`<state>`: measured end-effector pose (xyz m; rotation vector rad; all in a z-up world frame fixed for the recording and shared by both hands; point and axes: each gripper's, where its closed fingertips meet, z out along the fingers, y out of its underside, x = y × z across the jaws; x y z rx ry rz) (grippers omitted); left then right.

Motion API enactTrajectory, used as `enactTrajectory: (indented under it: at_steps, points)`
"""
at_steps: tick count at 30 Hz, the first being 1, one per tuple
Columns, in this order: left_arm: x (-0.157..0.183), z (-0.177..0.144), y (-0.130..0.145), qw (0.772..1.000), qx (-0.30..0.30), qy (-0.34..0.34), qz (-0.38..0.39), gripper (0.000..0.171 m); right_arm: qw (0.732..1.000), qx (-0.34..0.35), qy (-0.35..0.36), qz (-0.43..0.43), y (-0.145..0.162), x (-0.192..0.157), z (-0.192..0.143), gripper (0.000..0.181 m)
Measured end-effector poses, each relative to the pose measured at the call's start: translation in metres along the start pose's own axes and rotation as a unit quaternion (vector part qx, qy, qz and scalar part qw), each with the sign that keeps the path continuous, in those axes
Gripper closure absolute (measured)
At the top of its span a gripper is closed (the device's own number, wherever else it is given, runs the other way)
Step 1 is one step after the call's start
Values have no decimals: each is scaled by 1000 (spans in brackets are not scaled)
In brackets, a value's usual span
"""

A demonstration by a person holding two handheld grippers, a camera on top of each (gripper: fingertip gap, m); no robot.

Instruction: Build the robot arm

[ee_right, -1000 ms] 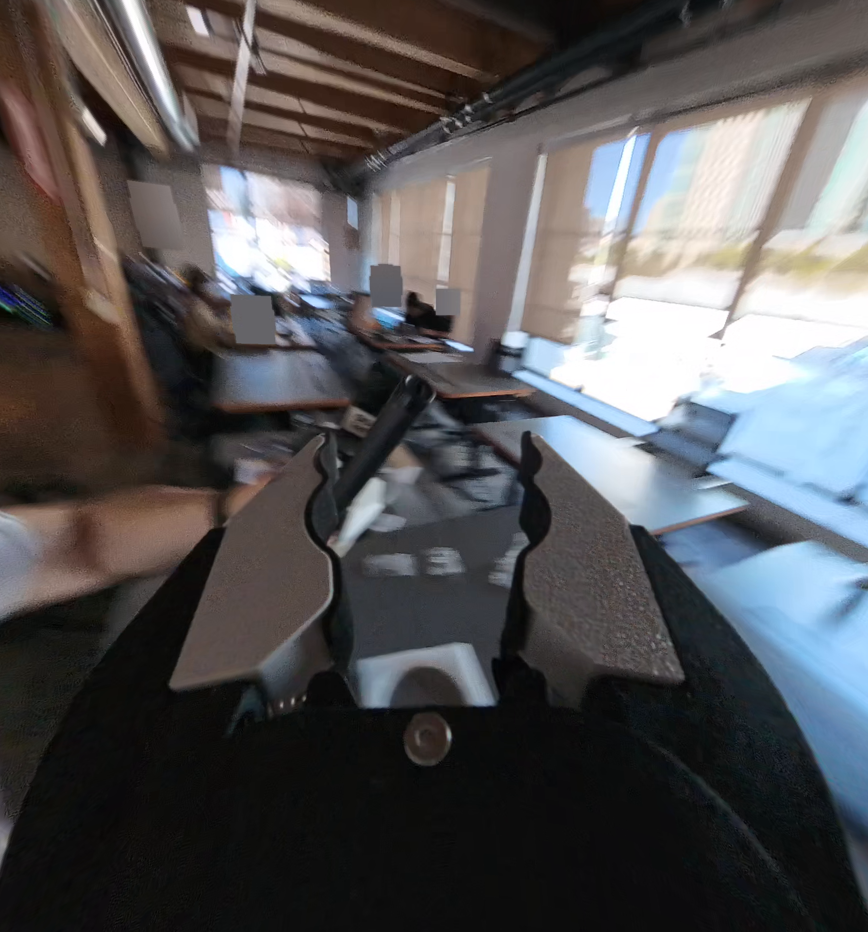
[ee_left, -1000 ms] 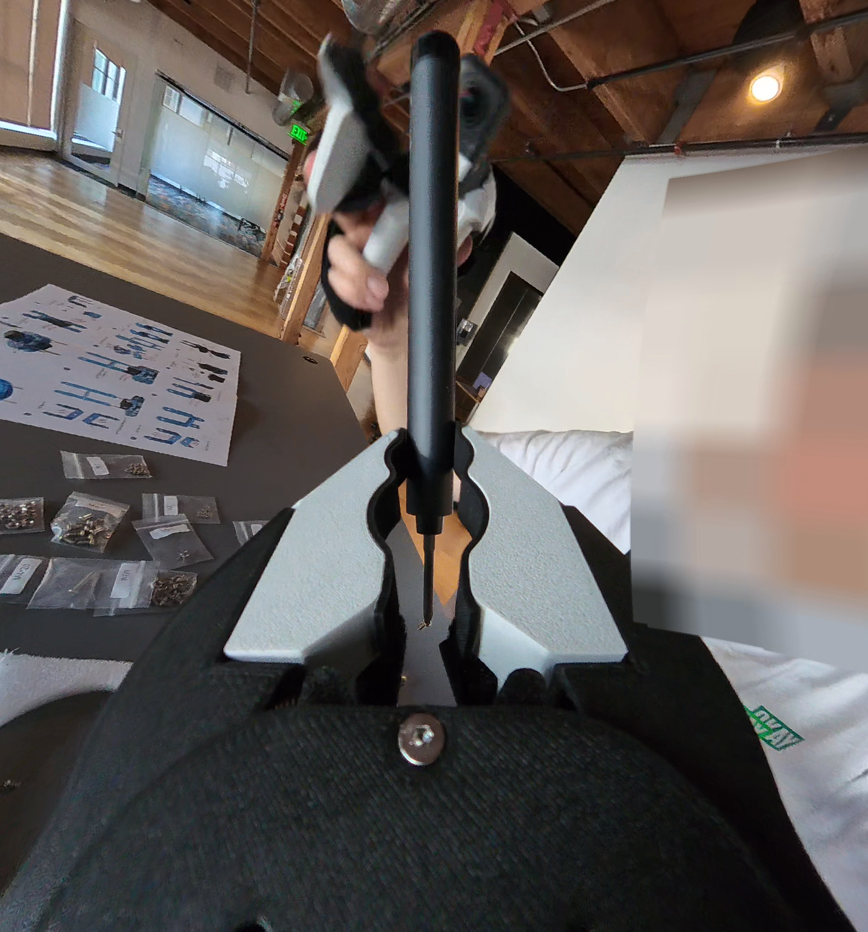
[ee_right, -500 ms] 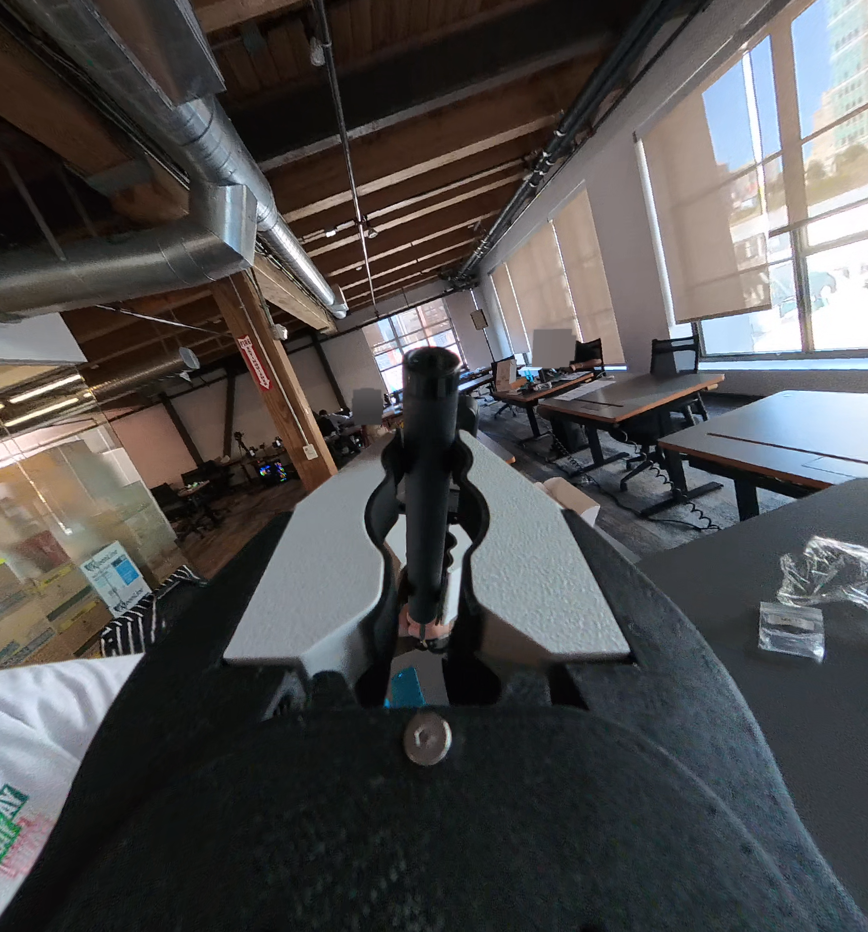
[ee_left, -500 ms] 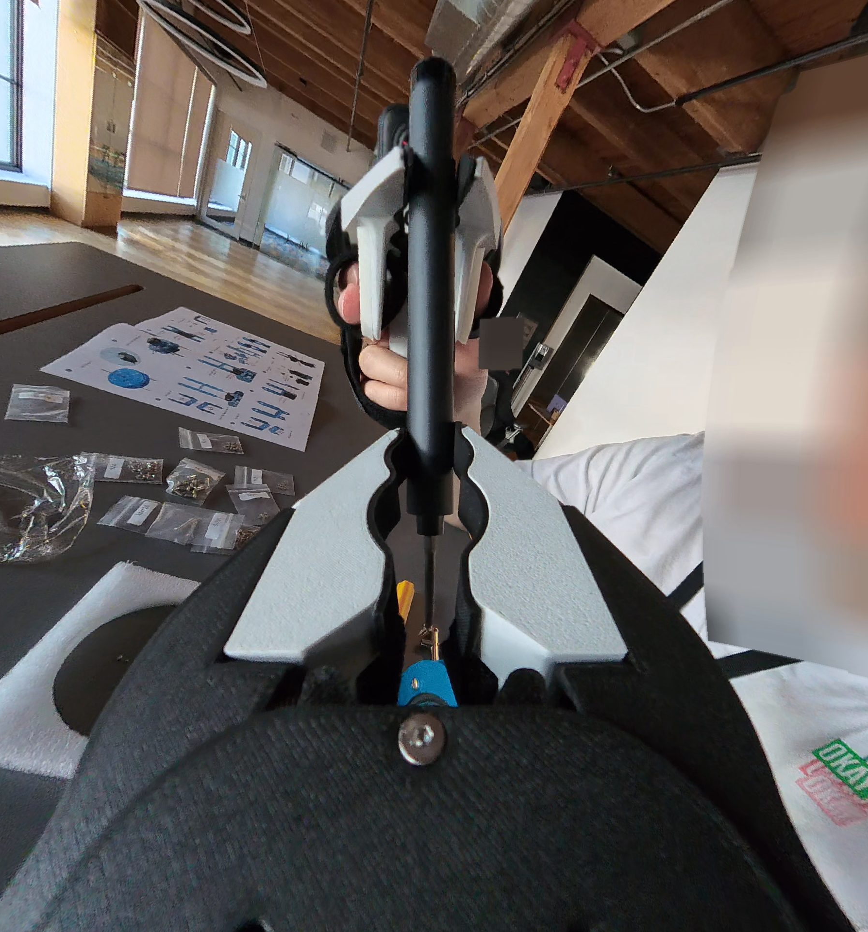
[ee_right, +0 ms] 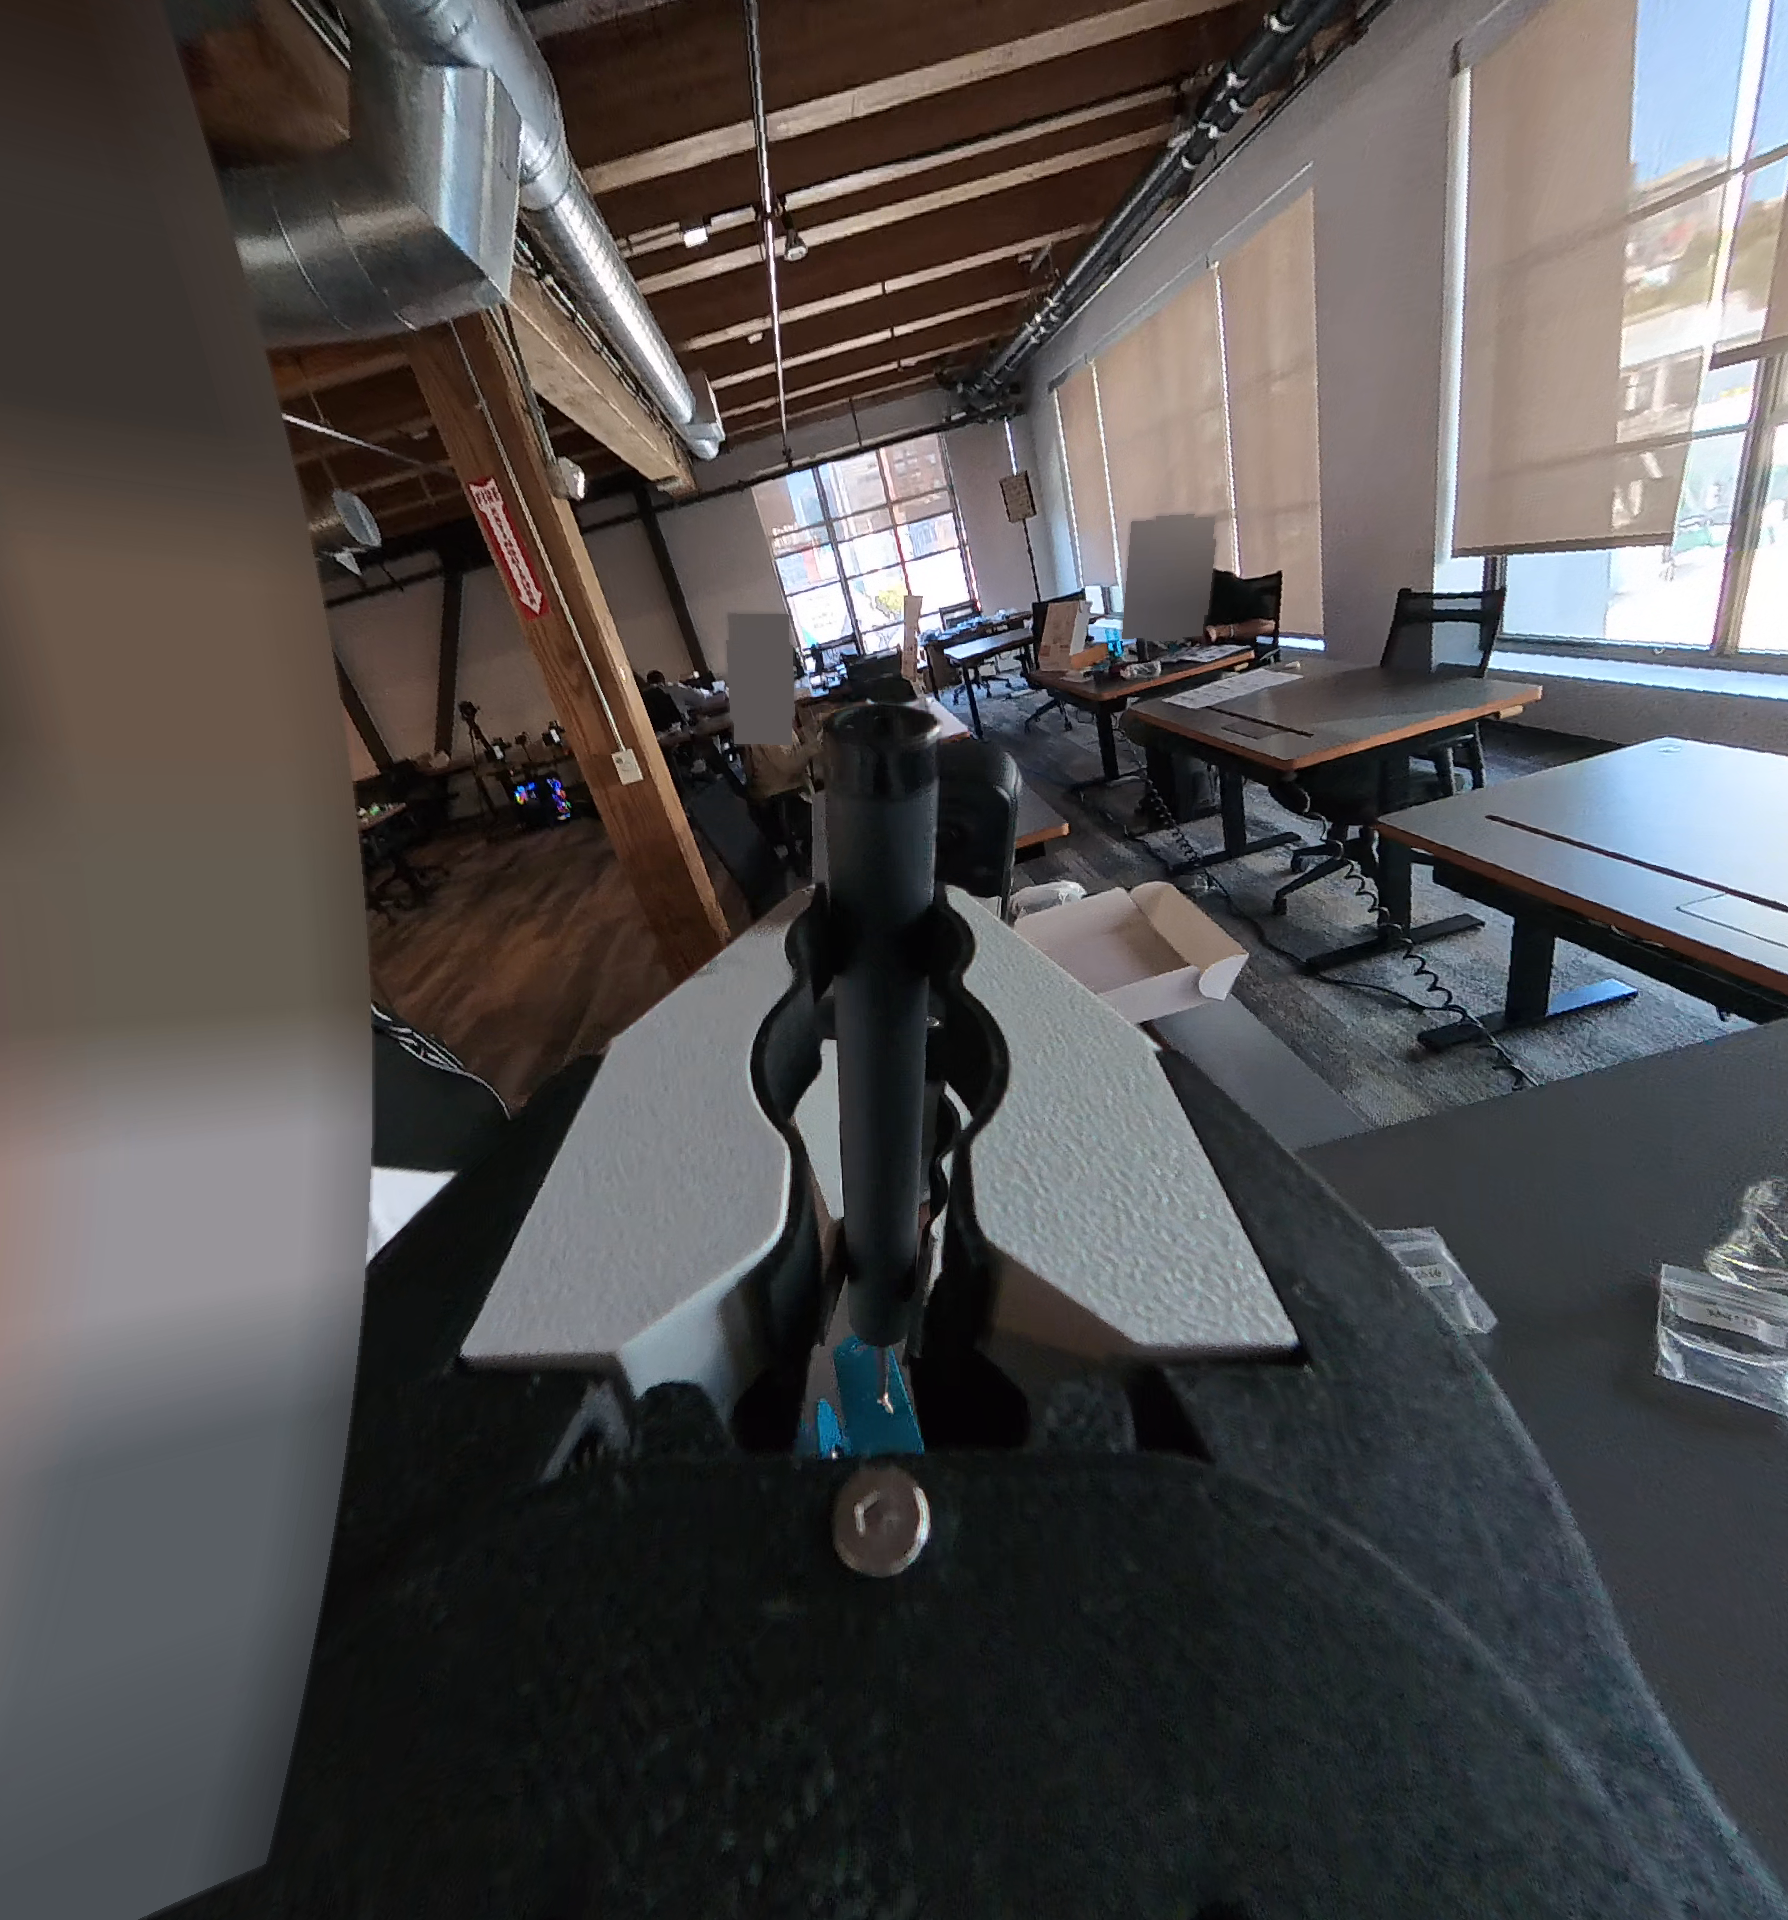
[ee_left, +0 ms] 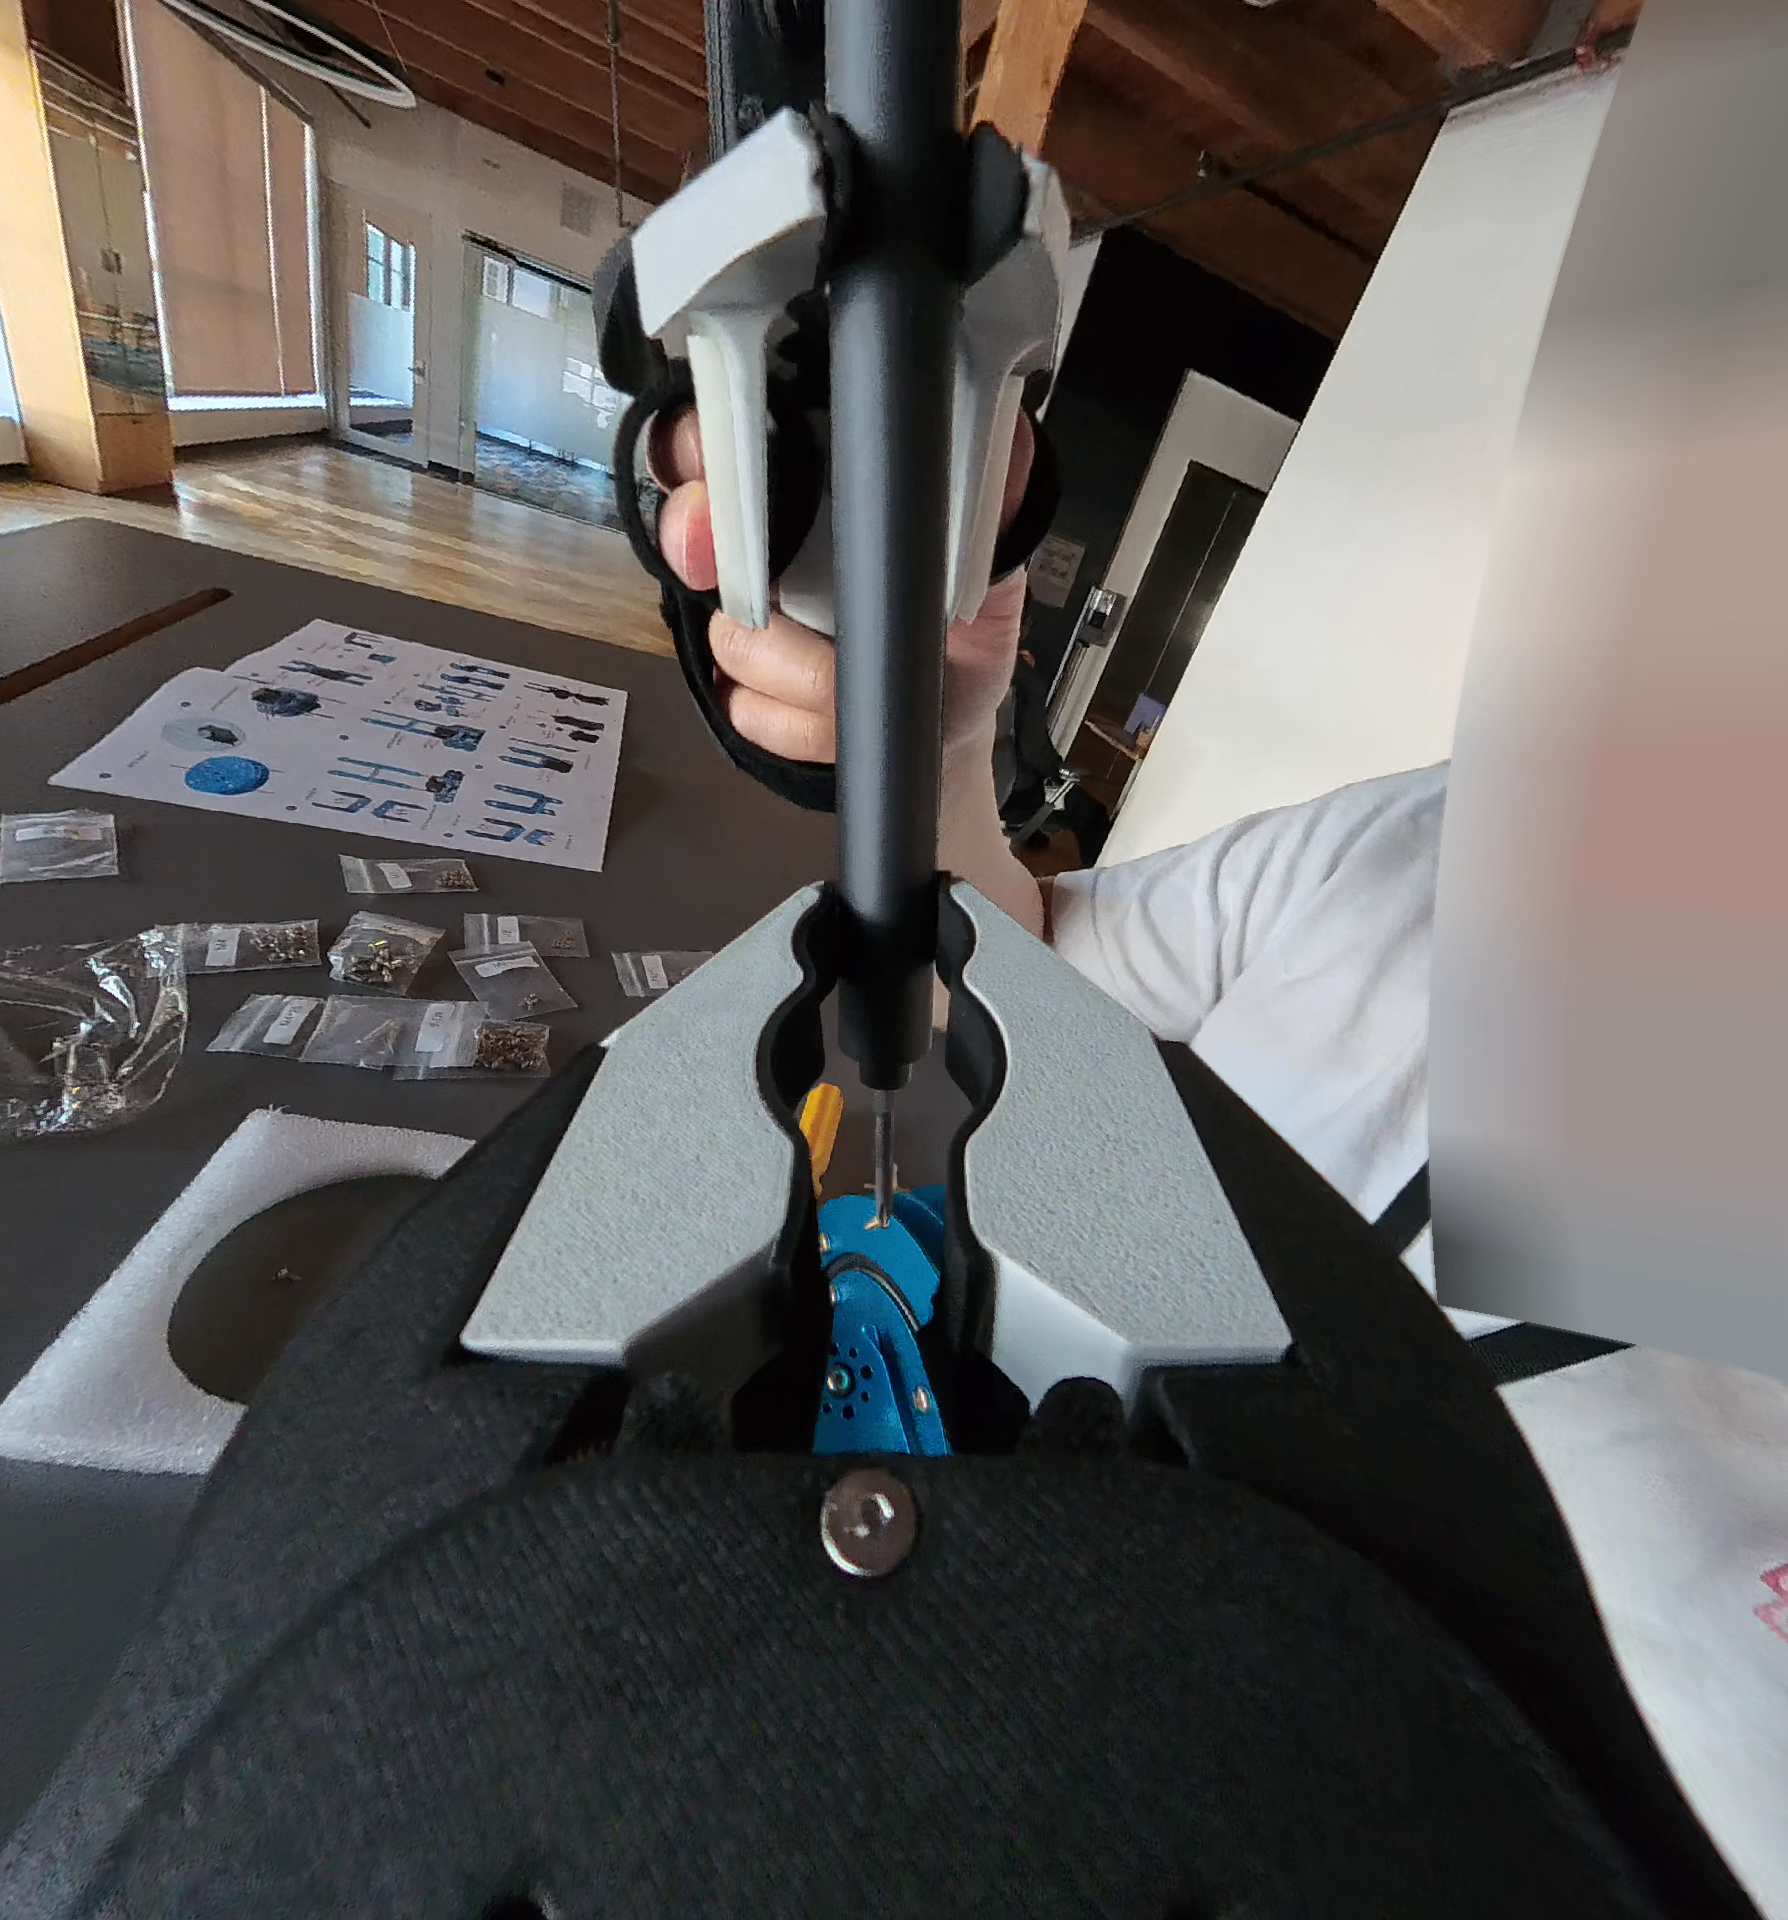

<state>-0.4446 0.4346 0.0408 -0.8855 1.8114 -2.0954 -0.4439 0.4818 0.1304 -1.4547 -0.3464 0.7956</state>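
We see both grippers closed on one black screwdriver [ee_left: 885,520]. The left gripper [ee_left: 882,914] clamps it low on the handle, near the bit end. The right gripper [ee_right: 874,930] clamps it higher up; in the left view the same right gripper [ee_left: 848,223] shows farther along the handle, with the person's hand [ee_left: 776,665] behind it, fingers curled around the grip.

The thin bit points down toward the camera, and its tip touches a blue part [ee_left: 874,1299] that sits between the left fingers [ee_left: 661,1174]. A small brass screw seems to be at the tip, but it is too small to be sure. Something yellow [ee_left: 820,1117] shows just beside the bit.

Only the left view shows the dark table [ee_left: 59,623] with a printed sheet [ee_left: 350,738], many small clear bags [ee_left: 391,951] of hardware, a crumpled plastic wrap [ee_left: 48,1029] and a white foam block [ee_left: 121,1351] with a round cutout. A white sleeve [ee_left: 1274,935] lies to the right.

Only the right view shows the handle's top end [ee_right: 882,748], the office room with desks [ee_right: 1337,717] and big windows, a white box [ee_right: 1139,951], and two or three bags [ee_right: 1731,1340] on the table [ee_right: 1596,1195]. The blue part [ee_right: 859,1397] shows here too, under the handle.

Both grippers face each other along the screwdriver, which stands nearly upright between them.
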Motion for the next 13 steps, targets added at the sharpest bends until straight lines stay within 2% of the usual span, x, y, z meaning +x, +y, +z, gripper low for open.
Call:
enactTrajectory:
  at_steps: [3, 7, 13]
  points:
    - [8, -3, 9, 1000, -14, -6, 16, 156, 1000, -23, 3, -9, 10, -9, 12, 165]
    - [13, -9, 14, 999, -1, -16, 32, 156, 999, -43, 4, -31, 18, -18, 24, 165]
    - [0, -13, 26, 999, 15, -28, 16, 156, 998, -65, 5, -21, 33, -5, 25, 165]
